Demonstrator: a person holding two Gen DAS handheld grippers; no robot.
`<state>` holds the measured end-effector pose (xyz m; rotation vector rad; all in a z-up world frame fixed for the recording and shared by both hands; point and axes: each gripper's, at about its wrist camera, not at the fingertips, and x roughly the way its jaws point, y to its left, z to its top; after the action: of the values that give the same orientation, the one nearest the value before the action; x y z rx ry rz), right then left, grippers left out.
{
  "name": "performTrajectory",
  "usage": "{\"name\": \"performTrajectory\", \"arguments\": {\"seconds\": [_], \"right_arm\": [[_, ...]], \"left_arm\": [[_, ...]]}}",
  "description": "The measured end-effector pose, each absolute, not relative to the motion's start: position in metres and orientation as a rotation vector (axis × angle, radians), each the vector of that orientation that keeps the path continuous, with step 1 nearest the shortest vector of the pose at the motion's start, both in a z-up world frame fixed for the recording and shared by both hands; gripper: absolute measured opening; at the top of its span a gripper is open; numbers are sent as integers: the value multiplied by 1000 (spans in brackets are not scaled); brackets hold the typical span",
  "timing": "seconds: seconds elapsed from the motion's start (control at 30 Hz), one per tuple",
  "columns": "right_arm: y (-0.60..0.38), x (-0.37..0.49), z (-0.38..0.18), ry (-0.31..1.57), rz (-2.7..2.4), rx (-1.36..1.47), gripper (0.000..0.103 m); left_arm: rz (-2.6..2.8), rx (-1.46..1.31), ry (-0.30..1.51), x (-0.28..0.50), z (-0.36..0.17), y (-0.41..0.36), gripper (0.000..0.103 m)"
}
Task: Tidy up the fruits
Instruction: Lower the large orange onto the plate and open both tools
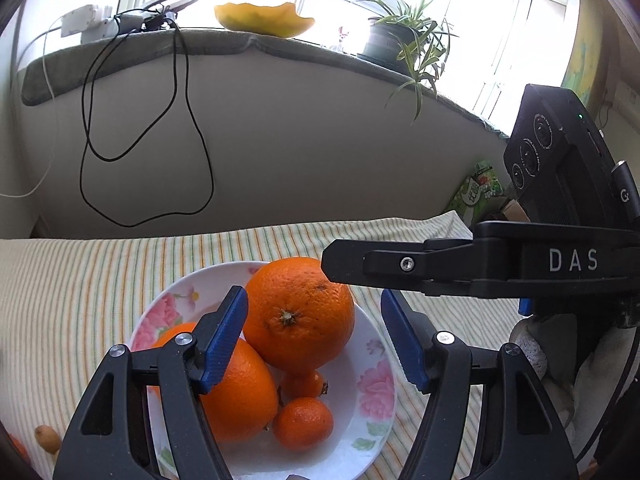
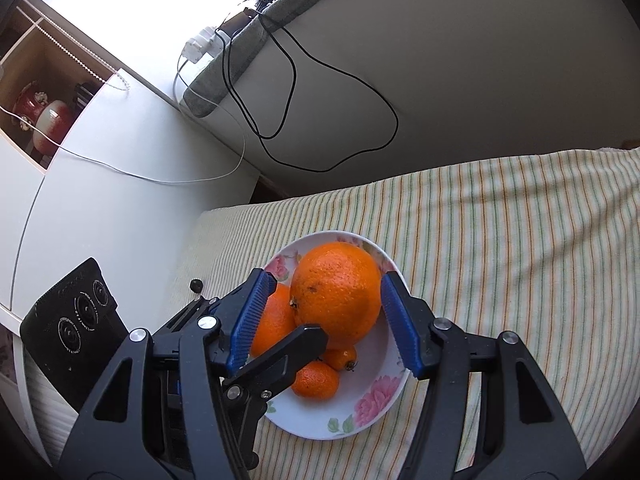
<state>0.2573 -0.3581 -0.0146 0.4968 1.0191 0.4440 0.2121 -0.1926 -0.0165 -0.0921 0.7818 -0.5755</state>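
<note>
Right wrist view: right tool (image 2: pixel 326 330) wide around the big orange (image 2: pixel 336 288), pads not touching, fruit piled in the flowered bowl (image 2: pixel 380 404). Left tool (image 1: pixel 314 340) hovers wide above, nothing gripped.

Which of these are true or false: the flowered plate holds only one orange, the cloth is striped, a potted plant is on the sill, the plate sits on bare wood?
1. The white flower-patterned plate holds one fruit. False: two large oranges and two small round orange fruits.
2. The cloth under it is striped. True.
3. A green potted plant stands on the sill. True.
4. The plate sits on bare wood. False: on the striped cloth.
</note>
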Motion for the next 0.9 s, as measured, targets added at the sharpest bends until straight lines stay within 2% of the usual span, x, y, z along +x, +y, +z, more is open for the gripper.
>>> {"name": "performTrajectory", "arguments": {"seconds": [0.13, 0.23, 0.9], "right_arm": [[-360, 255, -11, 1011, 422, 491, 63], [-362, 251, -7, 997, 403, 493, 78], [-344, 216, 23, 894, 358, 374, 79]], "left_arm": [[-572, -89, 782, 208, -16, -191, 69], [-569, -85, 779, 205, -15, -189, 69], [-531, -67, 734, 178, -1, -164, 71]]}}
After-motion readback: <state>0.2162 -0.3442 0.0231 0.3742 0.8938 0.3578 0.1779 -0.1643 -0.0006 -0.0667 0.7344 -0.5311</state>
